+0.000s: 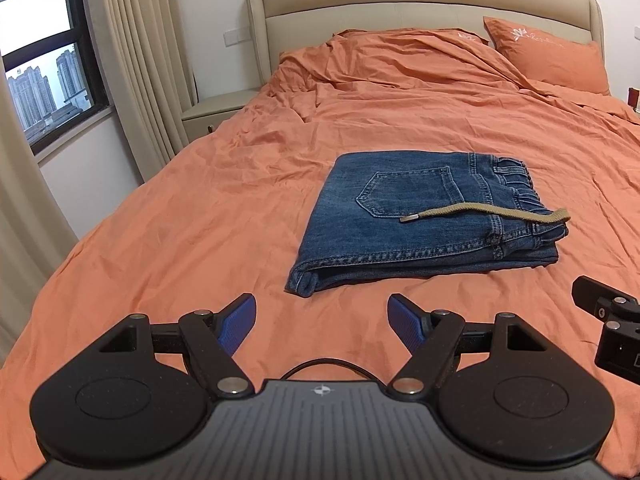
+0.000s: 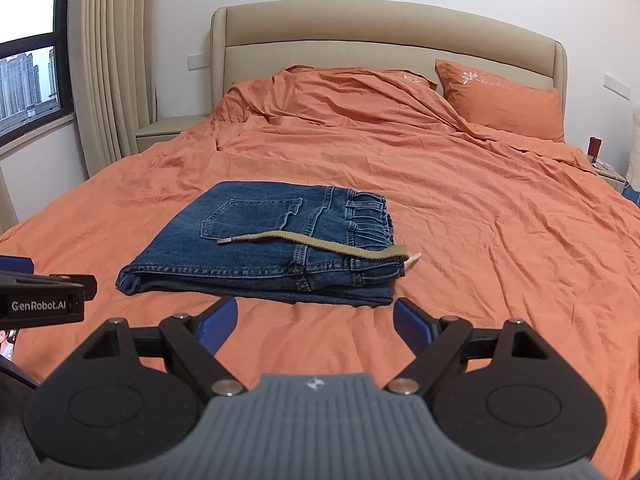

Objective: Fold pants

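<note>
Blue denim pants (image 1: 412, 220) lie folded into a compact rectangle on the orange bed, back pocket up, waistband to the right. A tan drawstring (image 1: 488, 213) lies across the top. The pants also show in the right wrist view (image 2: 256, 248), with the drawstring (image 2: 316, 242). My left gripper (image 1: 321, 326) is open and empty, hovering just in front of the pants' near left corner. My right gripper (image 2: 316, 326) is open and empty, in front of the pants' near edge. Part of the right gripper body (image 1: 612, 332) shows at the left view's right edge.
The orange duvet (image 2: 480, 216) covers the whole bed and is wrinkled. An orange pillow (image 2: 504, 100) leans on the beige headboard (image 2: 380, 28). A bedside table (image 1: 216, 108), curtains (image 1: 136, 60) and a window (image 1: 40, 60) stand to the left.
</note>
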Available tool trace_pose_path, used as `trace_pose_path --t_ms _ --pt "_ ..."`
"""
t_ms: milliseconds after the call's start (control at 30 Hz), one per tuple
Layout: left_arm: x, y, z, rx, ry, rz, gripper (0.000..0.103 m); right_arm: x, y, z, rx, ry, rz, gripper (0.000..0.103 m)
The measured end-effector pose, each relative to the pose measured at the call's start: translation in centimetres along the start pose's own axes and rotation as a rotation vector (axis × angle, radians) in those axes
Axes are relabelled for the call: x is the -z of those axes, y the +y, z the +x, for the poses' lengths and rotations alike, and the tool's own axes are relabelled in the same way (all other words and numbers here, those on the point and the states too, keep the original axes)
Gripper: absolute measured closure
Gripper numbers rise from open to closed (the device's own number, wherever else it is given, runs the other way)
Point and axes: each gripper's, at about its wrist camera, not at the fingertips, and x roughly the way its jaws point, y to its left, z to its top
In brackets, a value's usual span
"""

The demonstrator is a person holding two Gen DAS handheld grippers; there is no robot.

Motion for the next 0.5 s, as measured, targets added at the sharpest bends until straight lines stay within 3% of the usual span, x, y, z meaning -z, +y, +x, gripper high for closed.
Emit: trace_pose_path --t_ms 500 --pt "-0.04 -0.26 -0.1 0.006 -0.01 0.027 0.015 0.12 -0.1 -0.18 0.003 -0.002 0.002 0.022"
